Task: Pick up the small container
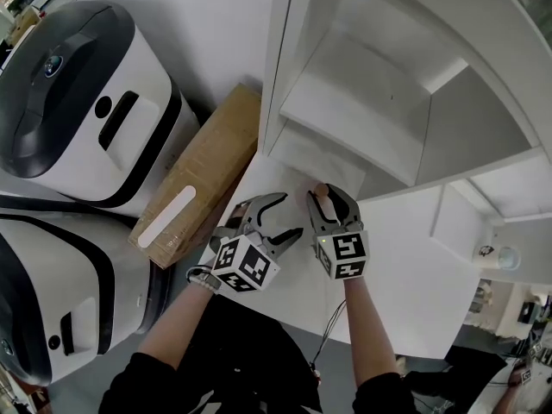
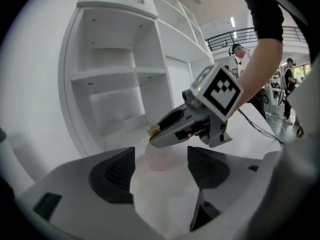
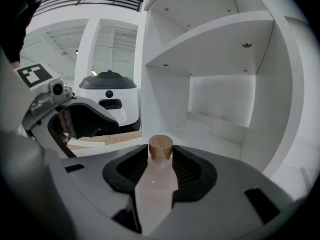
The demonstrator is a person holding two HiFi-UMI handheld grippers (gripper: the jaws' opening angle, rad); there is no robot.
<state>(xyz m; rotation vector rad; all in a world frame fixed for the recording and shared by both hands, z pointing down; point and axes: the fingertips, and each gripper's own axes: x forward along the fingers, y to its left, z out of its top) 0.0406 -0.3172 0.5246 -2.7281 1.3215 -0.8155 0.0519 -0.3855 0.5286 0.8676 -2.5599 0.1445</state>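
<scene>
— What is the small container (image 3: 157, 184) made of?

— A narrow bottle with a cloudy, pale pink body and a round wooden cap (image 3: 161, 147). What is in it I can't tell, and it bears no label I can see.

— Who has it?

— The right gripper (image 1: 328, 198). Its ribbed black pads are closed on the bottle's neck, with the cap sticking out past them. The left gripper (image 1: 291, 216) stands wide open just beside it, its pads pressing on nothing.

— Where is that on the table (image 1: 405, 266)?

— Towards its left edge, just in front of the bottom compartment of the shelf unit (image 1: 371, 102). Whether the bottle rests on the smooth white top or hangs clear of it I can't make out.

— And the shelves?

— Flat white boards, bare in every compartment that shows.

— Any writing?

— None legible. Each gripper's cube carries black-and-white square markers. A long cardboard box (image 1: 207, 158) along the table's left edge has a blank white strip (image 1: 168, 216). Beyond it stand two rounded white-and-black machines (image 1: 78, 102).
</scene>
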